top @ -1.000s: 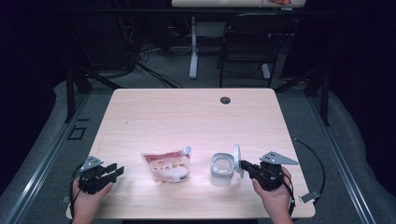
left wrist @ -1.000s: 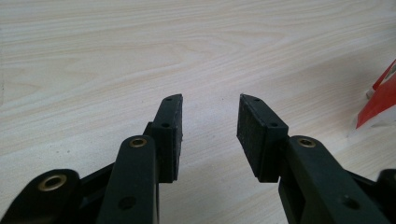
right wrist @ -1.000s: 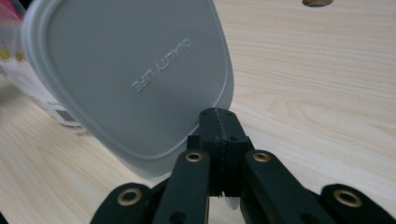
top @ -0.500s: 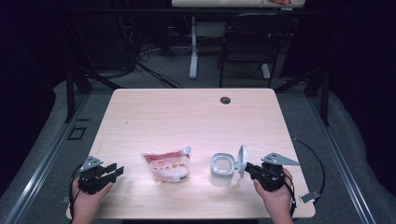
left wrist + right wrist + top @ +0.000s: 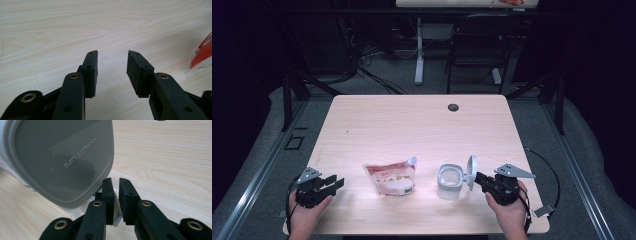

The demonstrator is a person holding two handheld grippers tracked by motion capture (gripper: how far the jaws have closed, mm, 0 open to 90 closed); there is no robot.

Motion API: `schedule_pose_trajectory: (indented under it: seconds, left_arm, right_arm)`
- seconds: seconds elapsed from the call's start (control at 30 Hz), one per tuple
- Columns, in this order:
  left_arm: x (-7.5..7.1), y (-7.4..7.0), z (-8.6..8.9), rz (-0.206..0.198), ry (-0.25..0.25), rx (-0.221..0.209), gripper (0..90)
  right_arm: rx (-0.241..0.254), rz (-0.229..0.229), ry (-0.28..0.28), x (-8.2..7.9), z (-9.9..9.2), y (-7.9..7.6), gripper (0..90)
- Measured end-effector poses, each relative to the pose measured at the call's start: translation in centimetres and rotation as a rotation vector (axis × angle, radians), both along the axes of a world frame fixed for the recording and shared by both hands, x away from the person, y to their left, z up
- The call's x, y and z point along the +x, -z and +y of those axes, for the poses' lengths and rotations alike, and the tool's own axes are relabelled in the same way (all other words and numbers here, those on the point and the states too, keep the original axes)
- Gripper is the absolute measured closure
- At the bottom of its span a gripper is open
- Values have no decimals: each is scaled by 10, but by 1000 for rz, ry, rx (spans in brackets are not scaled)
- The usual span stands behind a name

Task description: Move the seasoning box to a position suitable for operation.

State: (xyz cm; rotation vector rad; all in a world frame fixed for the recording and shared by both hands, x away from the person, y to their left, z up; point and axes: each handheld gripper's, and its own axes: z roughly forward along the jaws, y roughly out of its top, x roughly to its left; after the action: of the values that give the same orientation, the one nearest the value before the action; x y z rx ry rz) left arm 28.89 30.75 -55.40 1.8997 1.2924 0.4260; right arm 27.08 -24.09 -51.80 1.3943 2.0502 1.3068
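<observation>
A small clear container (image 5: pixel 449 181) stands open near the table's front edge. Just right of it its grey lid (image 5: pixel 471 172) stands on edge, its flat face (image 5: pixel 62 162) turned to the right gripper view. My right gripper (image 5: pixel 477 177) has the lid's rim between its jaws (image 5: pixel 114 192); they have just been opening and a slit shows beside the rim. A red-and-white pouch (image 5: pixel 391 178) lies left of the container, its corner (image 5: pixel 203 53) at the right edge of the left gripper view. My left gripper (image 5: pixel 334 182) rests at the front left, jaws (image 5: pixel 112 67) apart over bare wood.
The light wooden table (image 5: pixel 412 125) has a dark cable hole (image 5: pixel 453 107) near its far edge. Both hands sit close to the front edge. A dark chair (image 5: pixel 477 40) and another desk's leg (image 5: pixel 418 50) stand beyond the table.
The lid has shifted slightly to the right, away from the container's top, and stands more upright. The left gripper and the pouch have not moved.
</observation>
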Motion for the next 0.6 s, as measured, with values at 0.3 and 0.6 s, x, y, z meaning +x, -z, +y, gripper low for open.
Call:
schedule_pose_trajectory:
  seconds: [0.3,0.6]
  left_arm:
    - [-3,-6,-2,-8,16,-14,633]
    - [-10,-27,-6,-26,34,-36,648]
  right_arm:
    - [-34,-21,10,-4,-5,-6,745]
    - [-15,-55,16,-5,-14,-16,681]
